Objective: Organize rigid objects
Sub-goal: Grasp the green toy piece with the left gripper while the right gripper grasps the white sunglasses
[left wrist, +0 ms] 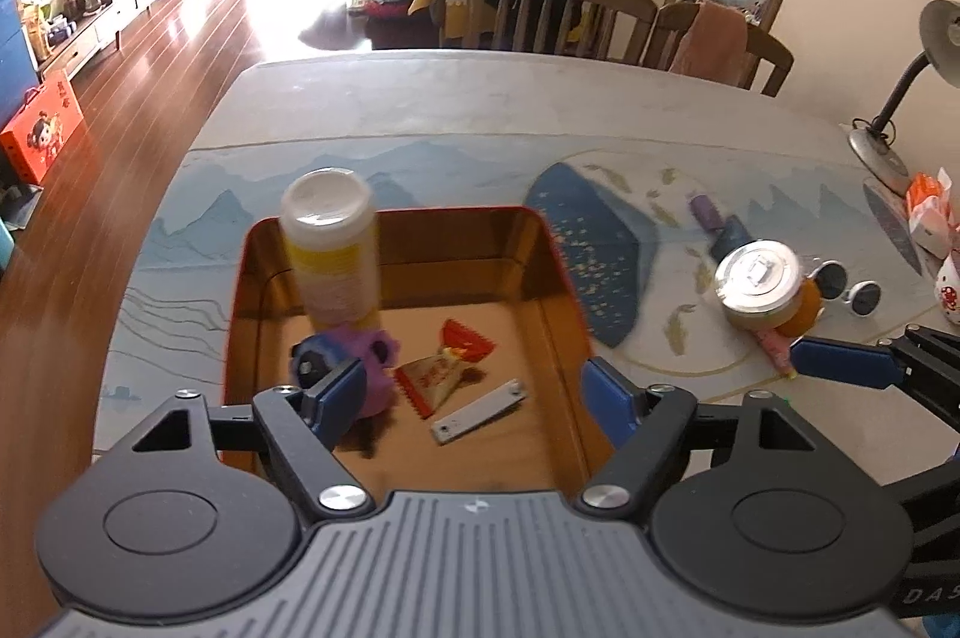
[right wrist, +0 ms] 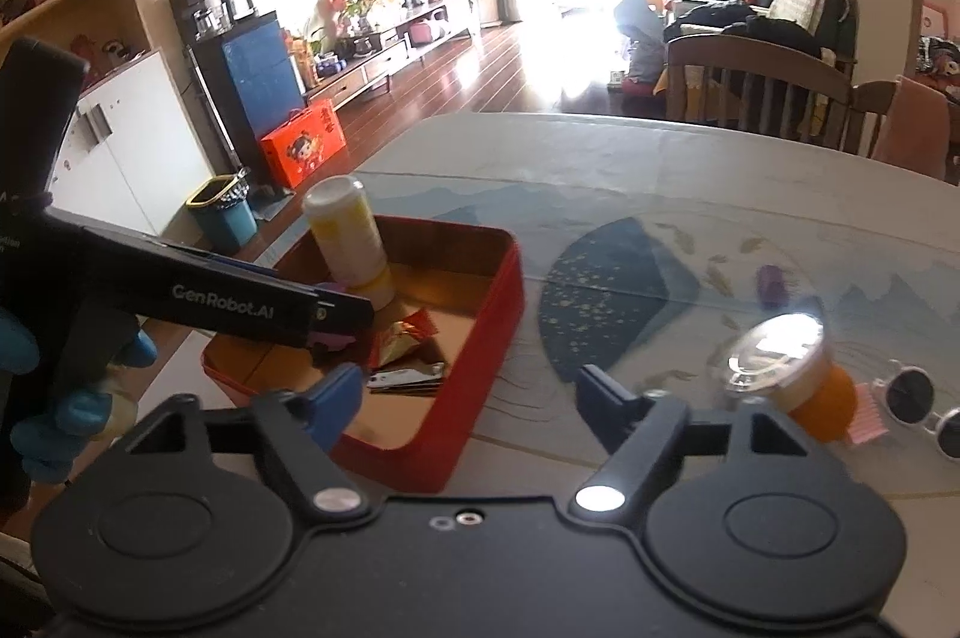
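A red tin box (left wrist: 543, 242) (right wrist: 480, 338) sits on the table. Inside it stand a white-and-yellow bottle (left wrist: 333, 254) (right wrist: 354, 242), a purple toy (left wrist: 366, 362), a red-and-gold wrapped sweet (left wrist: 438, 374) (right wrist: 408, 332) and a flat metal piece (left wrist: 480, 410) (right wrist: 408, 377). My left gripper (left wrist: 474, 398) is open and empty over the box's near end. My right gripper (right wrist: 474, 404) is open and empty, above the box's right edge. A jar with a metal lid (left wrist: 759, 284) (right wrist: 780, 356) lies on the table to the right.
Sunglasses (left wrist: 852, 287) (right wrist: 918, 404), a small purple item (left wrist: 705, 209) (right wrist: 774, 284) and a pink comb (right wrist: 867, 419) lie near the jar. A desk lamp (left wrist: 900, 110) stands far right. Wooden chairs (left wrist: 558, 8) line the table's far side.
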Demonstrator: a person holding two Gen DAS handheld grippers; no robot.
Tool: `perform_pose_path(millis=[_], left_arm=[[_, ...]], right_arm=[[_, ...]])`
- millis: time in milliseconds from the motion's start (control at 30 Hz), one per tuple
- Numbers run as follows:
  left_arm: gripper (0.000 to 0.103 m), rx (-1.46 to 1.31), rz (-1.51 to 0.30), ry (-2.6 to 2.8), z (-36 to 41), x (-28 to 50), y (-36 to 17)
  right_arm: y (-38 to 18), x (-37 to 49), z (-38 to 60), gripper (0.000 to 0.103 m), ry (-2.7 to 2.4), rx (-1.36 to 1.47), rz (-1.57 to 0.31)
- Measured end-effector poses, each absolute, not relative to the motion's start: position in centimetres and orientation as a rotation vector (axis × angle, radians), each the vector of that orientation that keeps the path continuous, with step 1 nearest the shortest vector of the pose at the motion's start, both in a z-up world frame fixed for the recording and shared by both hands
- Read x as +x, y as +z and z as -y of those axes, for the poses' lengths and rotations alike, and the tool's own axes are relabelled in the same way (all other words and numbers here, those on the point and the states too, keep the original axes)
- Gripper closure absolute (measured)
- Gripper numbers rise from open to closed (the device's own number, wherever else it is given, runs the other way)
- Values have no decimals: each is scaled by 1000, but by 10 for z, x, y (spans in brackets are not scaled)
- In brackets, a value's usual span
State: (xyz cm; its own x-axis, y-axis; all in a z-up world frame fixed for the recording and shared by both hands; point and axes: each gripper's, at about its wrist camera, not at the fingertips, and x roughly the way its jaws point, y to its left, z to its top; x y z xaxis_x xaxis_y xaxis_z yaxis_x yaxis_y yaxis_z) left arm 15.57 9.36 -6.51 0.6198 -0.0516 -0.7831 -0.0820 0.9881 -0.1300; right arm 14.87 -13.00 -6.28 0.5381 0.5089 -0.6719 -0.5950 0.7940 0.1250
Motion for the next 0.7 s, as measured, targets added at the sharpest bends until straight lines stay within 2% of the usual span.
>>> perform_pose_path(millis=[67, 100, 700], left_arm=[[23, -163, -891, 15, -86, 156, -64], [23, -163, -888, 16, -82, 155, -63], [23, -169, -910, -52, 13, 189, -72]], right_arm=[[-61, 148, 139, 3, 658, -117, -744], [-60, 148, 145, 1, 658, -115, -738], [-82, 183, 284, 0, 456, -125, -794]])
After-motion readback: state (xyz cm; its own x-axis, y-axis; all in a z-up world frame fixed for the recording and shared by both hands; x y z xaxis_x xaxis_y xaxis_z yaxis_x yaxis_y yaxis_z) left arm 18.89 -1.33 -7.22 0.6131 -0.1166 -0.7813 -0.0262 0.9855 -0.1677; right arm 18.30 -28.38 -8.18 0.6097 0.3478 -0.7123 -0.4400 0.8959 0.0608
